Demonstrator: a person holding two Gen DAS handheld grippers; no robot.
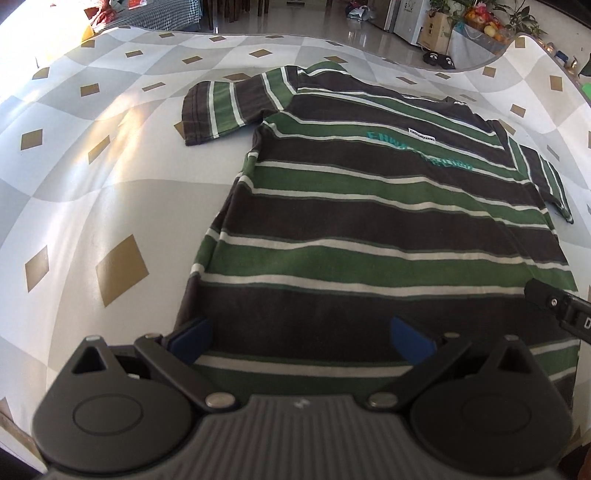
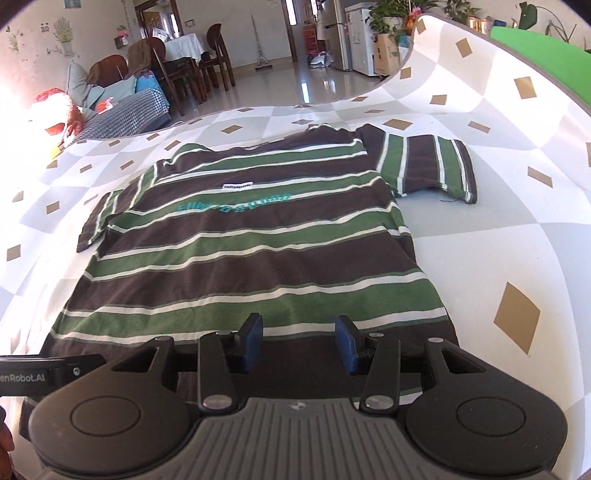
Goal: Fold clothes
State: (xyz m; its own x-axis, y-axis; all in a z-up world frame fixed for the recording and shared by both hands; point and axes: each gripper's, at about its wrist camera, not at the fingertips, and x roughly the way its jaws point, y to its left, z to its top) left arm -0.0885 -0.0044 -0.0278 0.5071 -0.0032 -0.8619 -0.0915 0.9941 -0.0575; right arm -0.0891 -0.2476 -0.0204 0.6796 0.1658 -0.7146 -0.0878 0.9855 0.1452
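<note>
A brown, green and white striped T-shirt [image 1: 388, 221] lies flat, front up, on the table, both short sleeves spread out; it also shows in the right wrist view [image 2: 251, 254]. My left gripper [image 1: 301, 341] is wide open over the shirt's bottom hem near its left corner, blue pads apart. My right gripper [image 2: 299, 341] is open over the hem toward the right side, its pads nearer together. The right gripper's body shows at the right edge of the left wrist view [image 1: 561, 306]; the left gripper's body shows at the left edge of the right wrist view [image 2: 48, 373].
The table [image 1: 92, 192] has a white and grey checked cloth with gold diamonds. Beyond its far edge are a tiled floor, dining chairs [image 2: 177, 70], a sofa [image 2: 122, 107], a fridge [image 2: 364, 40] and potted plants [image 1: 491, 22]. A green object [image 2: 539, 59] sits at the table's far right.
</note>
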